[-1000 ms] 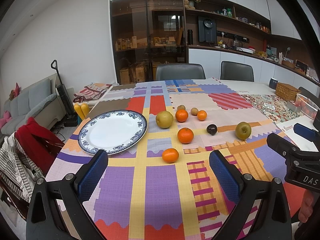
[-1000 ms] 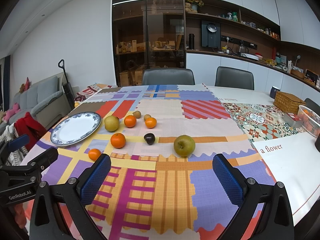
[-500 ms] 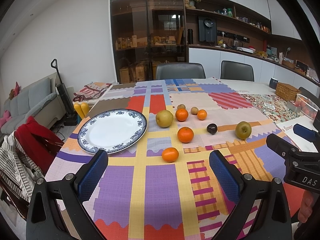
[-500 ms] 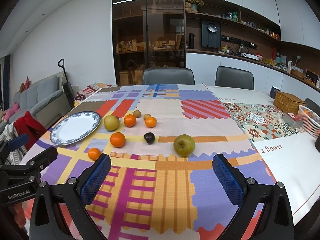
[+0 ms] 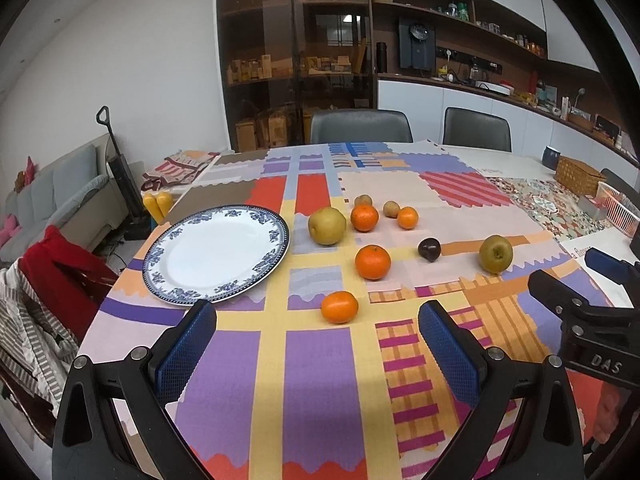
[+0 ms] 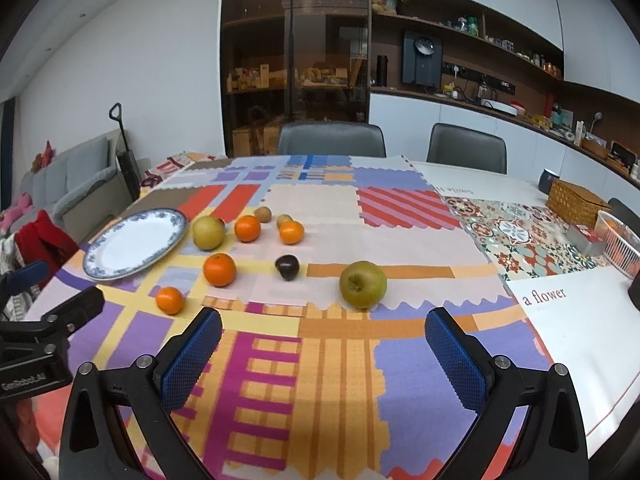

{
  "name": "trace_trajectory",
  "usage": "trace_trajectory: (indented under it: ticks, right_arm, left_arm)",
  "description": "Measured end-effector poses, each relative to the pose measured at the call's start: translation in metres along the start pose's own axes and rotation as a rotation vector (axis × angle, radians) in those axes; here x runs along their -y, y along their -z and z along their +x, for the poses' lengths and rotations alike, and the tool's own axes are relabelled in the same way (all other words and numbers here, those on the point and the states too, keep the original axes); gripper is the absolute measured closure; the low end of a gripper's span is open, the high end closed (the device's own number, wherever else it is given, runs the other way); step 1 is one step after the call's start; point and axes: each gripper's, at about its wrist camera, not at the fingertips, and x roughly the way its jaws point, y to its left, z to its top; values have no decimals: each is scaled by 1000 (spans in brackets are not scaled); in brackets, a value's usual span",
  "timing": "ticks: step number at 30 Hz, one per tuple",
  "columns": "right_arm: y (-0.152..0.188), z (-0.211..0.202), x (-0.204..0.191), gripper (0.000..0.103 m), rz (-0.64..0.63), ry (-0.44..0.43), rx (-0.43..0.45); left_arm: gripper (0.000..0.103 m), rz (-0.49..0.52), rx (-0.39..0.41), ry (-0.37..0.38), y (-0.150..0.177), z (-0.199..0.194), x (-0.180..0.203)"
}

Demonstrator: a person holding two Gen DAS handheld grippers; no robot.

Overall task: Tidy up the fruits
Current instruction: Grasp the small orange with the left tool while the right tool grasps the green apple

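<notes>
A blue-and-white plate [image 5: 216,254] [image 6: 136,242] lies empty at the table's left. Fruits lie loose on the patchwork cloth: several oranges, the nearest one [image 5: 339,307] [image 6: 170,300] just ahead of my left gripper, a yellow pear [image 5: 327,225] [image 6: 208,232], a green apple [image 5: 496,254] [image 6: 363,284], a dark plum [image 5: 429,249] [image 6: 287,267] and two kiwis [image 5: 391,209]. My left gripper [image 5: 316,344] is open and empty above the near cloth. My right gripper [image 6: 322,348] is open and empty, just short of the apple.
A wicker basket [image 6: 576,202], a white wire basket [image 6: 620,240] and a dark cup [image 6: 547,181] stand at the table's right. Two grey chairs [image 6: 332,140] stand at the far side. A red garment [image 5: 60,280] hangs on a chair at the left.
</notes>
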Motion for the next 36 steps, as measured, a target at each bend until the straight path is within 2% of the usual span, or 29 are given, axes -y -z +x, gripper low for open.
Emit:
trace_trajectory:
  ticks: [6,8,15,23,28,36]
  right_arm:
    - [-7,26,5,1,-9,20,-28]
    - [-11,34,8,1,-10,23,-46]
    - [-22,68,9,1,-62,38,-101]
    - [-23,110,17,15,-18,39,-209]
    - [-21,132,21,21,10,38,-253]
    - [-18,148,23,32,14,47,-271]
  left_arm:
    - [1,11,-23,0,-4,19,4]
    - [5,12,-31,0,-6,28,4]
    - [11,-5,-113,-5,-7,63,6]
    - [22,-62,-214,1,-2,96,5]
    - [39,-68,-270,14,3,115,6]
    - [56,-62,-318,44,9,130,10]
